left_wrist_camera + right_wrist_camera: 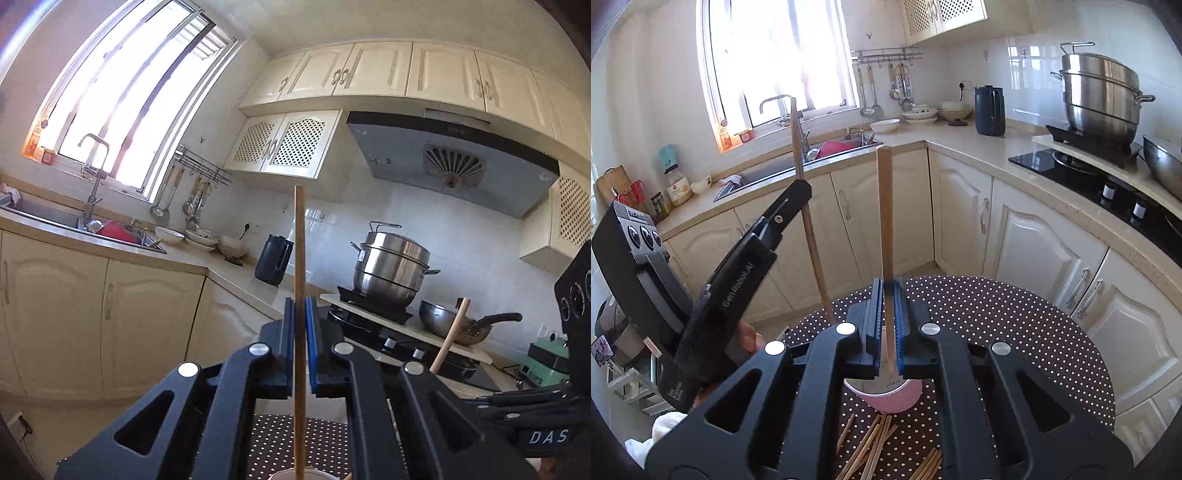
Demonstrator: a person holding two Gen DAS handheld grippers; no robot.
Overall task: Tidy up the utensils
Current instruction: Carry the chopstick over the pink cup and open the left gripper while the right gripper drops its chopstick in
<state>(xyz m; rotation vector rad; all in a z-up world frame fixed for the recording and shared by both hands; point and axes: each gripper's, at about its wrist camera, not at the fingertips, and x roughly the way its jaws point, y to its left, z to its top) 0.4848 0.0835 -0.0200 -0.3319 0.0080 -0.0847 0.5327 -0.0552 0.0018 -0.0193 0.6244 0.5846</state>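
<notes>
Left gripper [300,306] clenched on upright chopstick [299,258]; housing reads "GenRobot.AI". Right gripper [887,291] clamps second chopstick [885,206] above pink cup [890,400]. Loose chopsticks [875,443] lie on polka-dot table [1015,332]

You hold one wooden chopstick [299,280] upright in your left tool, another [886,221] in your right, above a pink cup [890,400]; loose chopsticks [871,443] lie scattered on the polka-dot table just beside it.
</notes>
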